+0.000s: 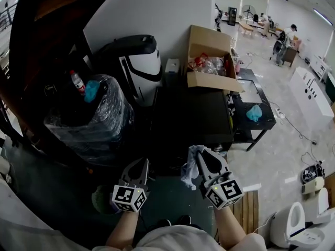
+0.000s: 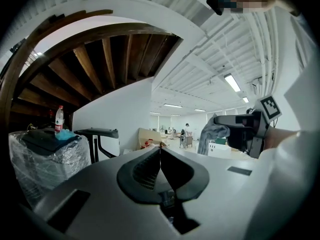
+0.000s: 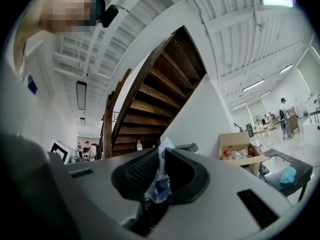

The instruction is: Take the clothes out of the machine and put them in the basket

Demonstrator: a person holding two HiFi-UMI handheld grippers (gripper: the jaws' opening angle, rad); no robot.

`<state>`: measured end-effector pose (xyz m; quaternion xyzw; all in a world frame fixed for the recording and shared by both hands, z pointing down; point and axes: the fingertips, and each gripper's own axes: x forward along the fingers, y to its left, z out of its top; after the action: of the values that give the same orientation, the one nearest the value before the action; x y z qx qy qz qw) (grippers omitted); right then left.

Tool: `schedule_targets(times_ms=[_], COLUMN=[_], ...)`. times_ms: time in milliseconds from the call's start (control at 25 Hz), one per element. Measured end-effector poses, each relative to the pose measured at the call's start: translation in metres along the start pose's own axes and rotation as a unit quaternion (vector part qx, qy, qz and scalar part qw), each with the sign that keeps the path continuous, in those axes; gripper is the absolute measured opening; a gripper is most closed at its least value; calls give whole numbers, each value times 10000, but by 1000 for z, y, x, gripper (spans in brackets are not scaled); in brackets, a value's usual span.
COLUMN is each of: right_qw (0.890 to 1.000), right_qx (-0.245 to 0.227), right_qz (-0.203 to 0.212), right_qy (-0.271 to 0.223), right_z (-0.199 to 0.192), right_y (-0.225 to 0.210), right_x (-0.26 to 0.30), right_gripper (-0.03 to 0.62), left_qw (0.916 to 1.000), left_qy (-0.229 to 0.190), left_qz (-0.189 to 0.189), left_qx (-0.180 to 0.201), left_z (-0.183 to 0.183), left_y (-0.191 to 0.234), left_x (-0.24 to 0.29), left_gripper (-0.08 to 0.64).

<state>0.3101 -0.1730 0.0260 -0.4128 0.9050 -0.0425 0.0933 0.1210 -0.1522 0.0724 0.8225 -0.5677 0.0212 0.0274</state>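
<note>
Right gripper view: right gripper (image 3: 161, 153) gripped pale garment (image 3: 158, 179), judged light, soft, limp, best pinched at a bunched fold; left gripper (image 2: 160, 150) stood closed, empty.

— Where did the box (image 1: 212, 61) stand?
— At the far end of the bench (image 1: 191, 116), with a wrapped bundle (image 1: 89, 119) well to its left and a bottle (image 1: 77, 81) on that.
— And nearer?
— The left tongs (image 1: 140, 165) and right tongs (image 1: 202, 157) were side by side, with a cloth (image 1: 189, 172) in the right pair. A lower bench (image 1: 264, 125) lay just right of the first.
</note>
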Motion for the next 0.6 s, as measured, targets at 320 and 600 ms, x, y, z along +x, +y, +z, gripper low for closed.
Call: schedule_targets(times_ms=[320, 600], right_qw=[9992, 9961], right_qx=[-91, 0], right_qz=[333, 809], right_qy=[-189, -348], right_z=[25, 44], right_y=[6, 36], right_x=[-2, 23], right_gripper=[51, 51], left_qw=[9986, 9954], left_qy=[-361, -537], left_qz=[363, 755], left_qx=[122, 249], left_z=[39, 62], left_y=[7, 34], left_x=[-23, -50], left_gripper=[20, 20])
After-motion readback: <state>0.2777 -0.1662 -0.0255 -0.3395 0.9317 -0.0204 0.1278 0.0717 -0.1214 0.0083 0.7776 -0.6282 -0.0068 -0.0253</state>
